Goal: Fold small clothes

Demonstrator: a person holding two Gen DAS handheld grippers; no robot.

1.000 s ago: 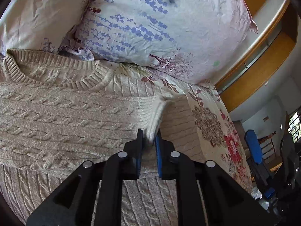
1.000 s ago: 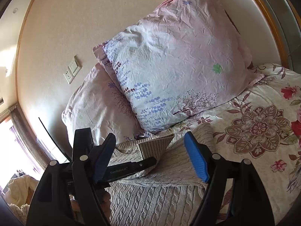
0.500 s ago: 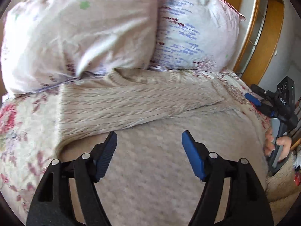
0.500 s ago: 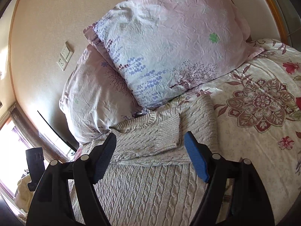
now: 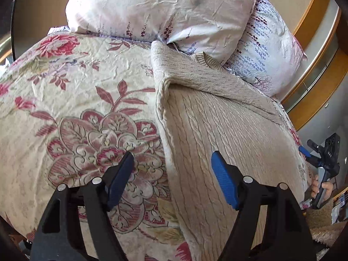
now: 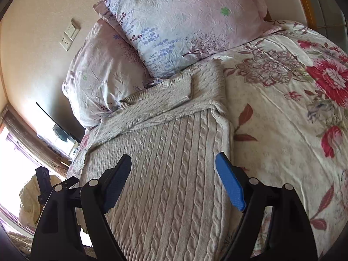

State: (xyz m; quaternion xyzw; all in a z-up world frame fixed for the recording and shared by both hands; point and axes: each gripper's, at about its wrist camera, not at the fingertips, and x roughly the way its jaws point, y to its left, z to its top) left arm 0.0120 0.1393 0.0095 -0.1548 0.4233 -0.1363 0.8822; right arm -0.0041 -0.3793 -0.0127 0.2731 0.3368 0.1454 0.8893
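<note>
A beige cable-knit sweater (image 5: 221,130) lies flat on the floral bedspread (image 5: 65,108), its collar toward the pillows and both sleeves folded across the chest. My left gripper (image 5: 171,178) is open and empty, hovering over the sweater's left edge near the hem end. My right gripper (image 6: 174,184) is open and empty above the sweater's (image 6: 165,152) lower body, toward its right side. The right gripper (image 5: 322,163) also shows at the far right of the left wrist view, held in a hand. The folded sleeve cuff (image 6: 187,87) rests near the collar.
Two floral pillows (image 6: 184,21) lean against the wall behind the sweater's collar. A wooden headboard frame (image 5: 315,65) runs along the right. A wall socket (image 6: 69,34) sits above the pillows. A bright window (image 6: 13,163) is at the left.
My left gripper let go of the sleeve it pinched, opened, and swung back to the sweater's left edge. My right gripper drew back toward the hem end, staying open.
</note>
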